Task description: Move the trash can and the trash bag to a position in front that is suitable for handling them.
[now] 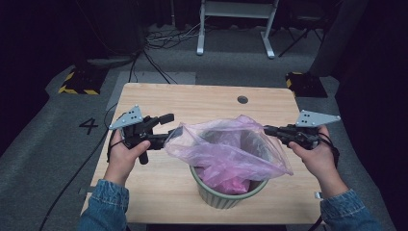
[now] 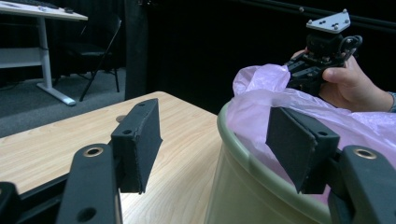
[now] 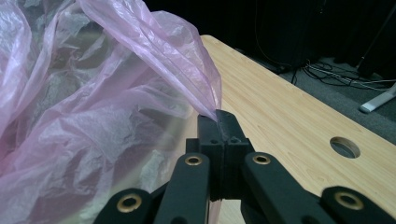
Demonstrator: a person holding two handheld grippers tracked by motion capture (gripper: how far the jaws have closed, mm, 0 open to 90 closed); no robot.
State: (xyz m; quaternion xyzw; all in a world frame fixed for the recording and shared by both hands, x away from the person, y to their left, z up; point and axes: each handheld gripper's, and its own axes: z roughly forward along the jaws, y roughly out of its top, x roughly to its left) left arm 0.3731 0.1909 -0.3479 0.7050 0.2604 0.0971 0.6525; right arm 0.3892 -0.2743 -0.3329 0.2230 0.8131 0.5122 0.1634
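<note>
A pale green bin (image 1: 226, 197) stands on the wooden table (image 1: 192, 96) near its front edge, with a thin pink plastic bag (image 1: 231, 144) inside it and billowing above its rim. My right gripper (image 1: 267, 129) is shut on the bag's right edge, and in the right gripper view the film (image 3: 93, 93) rises from between the closed pads of that gripper (image 3: 218, 119). My left gripper (image 1: 174, 124) is at the bag's left edge with its jaws wide apart. In the left gripper view the bin's rim (image 2: 243, 186) and the bag (image 2: 261, 93) lie between the jaws of the left gripper (image 2: 215, 116), and the pads are not pressing on them.
A round hole (image 1: 242, 99) sits in the table's far right part. Beyond the table are a white desk frame (image 1: 235, 29), floor cables (image 1: 163, 38) and yellow-black striped bases (image 1: 79, 82). Bare wood lies left of and behind the bin.
</note>
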